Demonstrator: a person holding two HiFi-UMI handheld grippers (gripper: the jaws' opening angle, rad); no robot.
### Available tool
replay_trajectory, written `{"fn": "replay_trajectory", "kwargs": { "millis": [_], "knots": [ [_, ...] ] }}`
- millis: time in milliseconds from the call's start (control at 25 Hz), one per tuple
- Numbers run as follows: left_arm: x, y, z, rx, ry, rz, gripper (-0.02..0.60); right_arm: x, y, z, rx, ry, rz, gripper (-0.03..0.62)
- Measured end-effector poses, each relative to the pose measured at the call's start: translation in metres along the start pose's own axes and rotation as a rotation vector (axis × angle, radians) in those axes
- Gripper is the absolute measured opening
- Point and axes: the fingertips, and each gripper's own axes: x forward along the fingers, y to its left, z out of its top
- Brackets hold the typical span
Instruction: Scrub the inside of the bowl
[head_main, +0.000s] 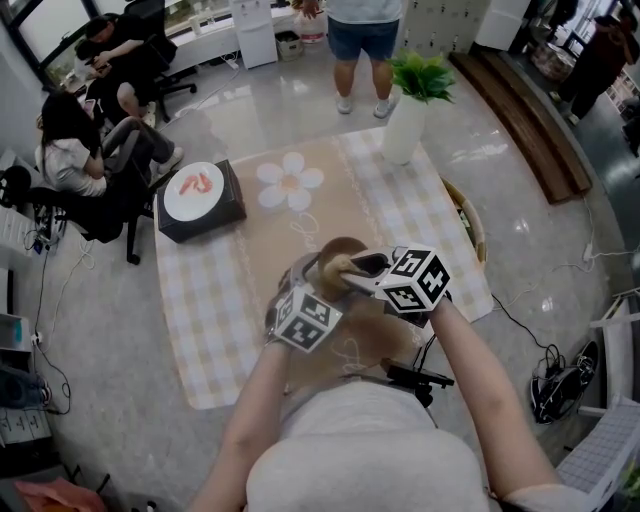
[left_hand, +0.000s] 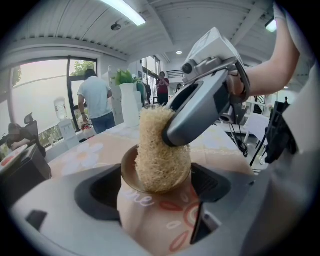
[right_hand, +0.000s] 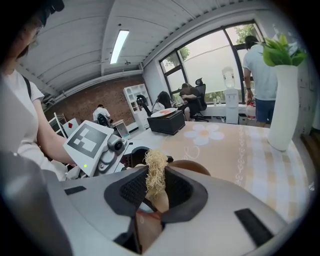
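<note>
A beige bowl (head_main: 338, 250) with a red pattern is gripped at its wall by my left gripper (head_main: 303, 283), shut on it above the near part of the table. In the left gripper view the bowl (left_hand: 160, 212) sits between the jaws, its mouth facing away. A straw-coloured loofah scrubber (left_hand: 161, 150) is pushed into the bowl's inside. My right gripper (head_main: 362, 266) is shut on the loofah (right_hand: 156, 175) and reaches in from the right. The bowl's rim (right_hand: 192, 166) shows just behind the loofah. The right gripper (left_hand: 202, 107) comes down from the upper right.
The table has a checked cloth (head_main: 210, 300) with a flower print (head_main: 290, 181). A black box with a white plate (head_main: 199, 196) stands at the far left, a white vase with a plant (head_main: 408, 122) at the far right, a basket (head_main: 472, 232) at the right edge. People sit and stand beyond.
</note>
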Motion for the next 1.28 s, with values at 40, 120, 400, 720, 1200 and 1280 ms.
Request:
{"fn": "replay_trajectory", "kwargs": {
  "millis": [40,120,400,720,1200,1280],
  "knots": [
    [0.0,0.0,0.0,0.001,0.001,-0.001,0.417,0.002,-0.001,0.001,0.002,-0.002,-0.007,0.089],
    [0.0,0.0,-0.001,0.002,0.002,-0.002,0.417,0.005,-0.004,0.003,0.009,-0.007,-0.022,0.089],
    [-0.001,-0.001,-0.001,0.015,0.007,-0.003,0.417,0.016,-0.022,0.009,0.028,0.0,-0.117,0.089],
    [0.0,-0.001,-0.002,0.026,0.01,-0.004,0.417,0.017,-0.043,0.011,0.044,0.015,-0.221,0.089],
    [0.001,-0.003,-0.004,0.024,0.022,-0.004,0.417,0.001,-0.071,-0.003,0.036,0.065,-0.353,0.089],
    [0.001,-0.003,-0.005,0.022,0.021,-0.006,0.417,-0.003,-0.073,-0.005,0.041,0.072,-0.353,0.089]
  ]
}}
